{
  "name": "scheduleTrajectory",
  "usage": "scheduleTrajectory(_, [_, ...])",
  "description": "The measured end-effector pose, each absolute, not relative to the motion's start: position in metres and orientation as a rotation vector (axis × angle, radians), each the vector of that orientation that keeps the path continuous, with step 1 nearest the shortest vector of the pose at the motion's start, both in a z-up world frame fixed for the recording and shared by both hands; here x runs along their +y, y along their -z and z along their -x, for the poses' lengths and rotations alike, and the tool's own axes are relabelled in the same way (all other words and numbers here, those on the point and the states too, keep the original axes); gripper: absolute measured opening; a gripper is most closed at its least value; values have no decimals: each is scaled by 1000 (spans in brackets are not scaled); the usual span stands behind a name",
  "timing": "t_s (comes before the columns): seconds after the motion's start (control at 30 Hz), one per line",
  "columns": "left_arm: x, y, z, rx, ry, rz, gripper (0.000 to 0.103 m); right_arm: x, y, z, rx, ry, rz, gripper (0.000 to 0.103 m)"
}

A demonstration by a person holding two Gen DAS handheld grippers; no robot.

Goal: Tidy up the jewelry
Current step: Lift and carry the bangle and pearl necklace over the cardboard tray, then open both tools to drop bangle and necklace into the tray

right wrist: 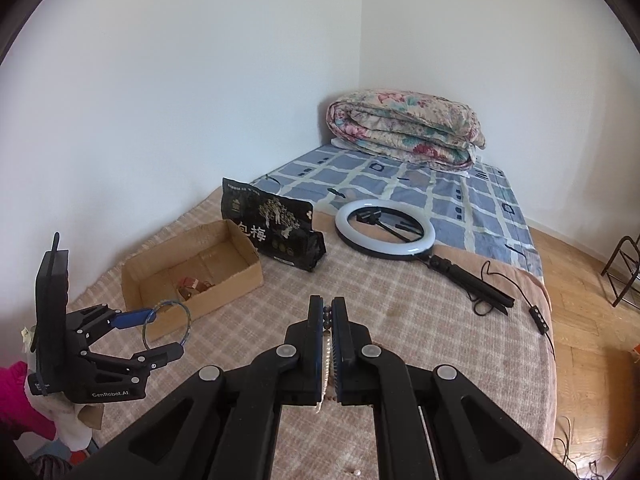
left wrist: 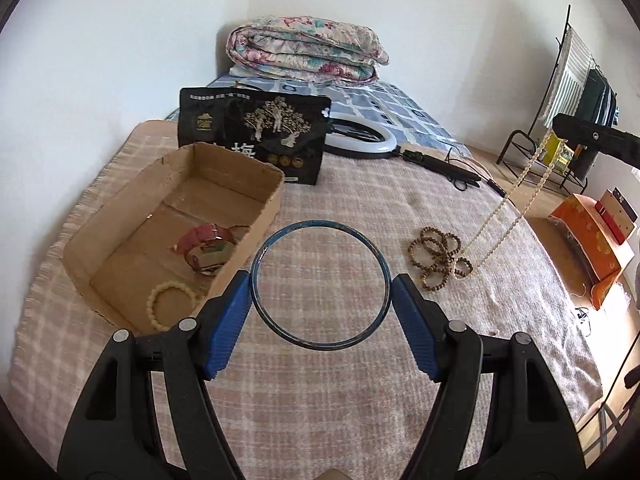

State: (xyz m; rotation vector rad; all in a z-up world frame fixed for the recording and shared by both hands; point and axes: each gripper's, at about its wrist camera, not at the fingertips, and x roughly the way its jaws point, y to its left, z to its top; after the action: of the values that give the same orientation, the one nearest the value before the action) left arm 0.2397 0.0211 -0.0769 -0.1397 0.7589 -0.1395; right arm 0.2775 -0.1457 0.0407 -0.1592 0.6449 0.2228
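Note:
My left gripper (left wrist: 320, 286) is shut on a thin blue bangle (left wrist: 320, 227), held above the blanket just right of the open cardboard box (left wrist: 140, 184). The box holds a pink watch (left wrist: 204, 238) and a cream bead bracelet (left wrist: 154, 306). My right gripper (right wrist: 327, 312) is shut on a pearl necklace (right wrist: 328, 364), which hangs in the left wrist view (left wrist: 500, 208) with its lower end beside the brown bead bracelets (left wrist: 438, 256) on the blanket. The left gripper with the bangle (right wrist: 166, 326) also shows in the right wrist view, in front of the box (right wrist: 240, 280).
A black snack bag (left wrist: 256, 136) stands behind the box. A ring light (right wrist: 386, 232) with its stand and cable lies on the bed. A folded floral quilt (left wrist: 304, 48) sits at the far end. An orange box (left wrist: 592, 240) and a metal rack (left wrist: 560, 112) stand off the bed's right side.

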Motion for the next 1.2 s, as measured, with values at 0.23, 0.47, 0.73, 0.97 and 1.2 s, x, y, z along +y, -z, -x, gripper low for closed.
scheduleTrajectory(0.23, [71,70,-243,740,64,144,73,-100,-53,-305,614,-283,164,1])
scheduleTrajectory(0.47, [120,71,-248,734,-8,152,73,-53,-59,-341,598,-347,176,1])
scheduleTrajectory(0.73, [161,84,-258,750,-57,167,73,-8,-43,-391,633,-395,176,1])
scheduleTrajectory(0.97, [179,97,-272,770,-78,176,73,17,-25,-426,651,-413,167,1])
scheduleTrajectory(1.2, [185,114,-284,800,-89,186,73,32,4,-454,699,-424,163,1])
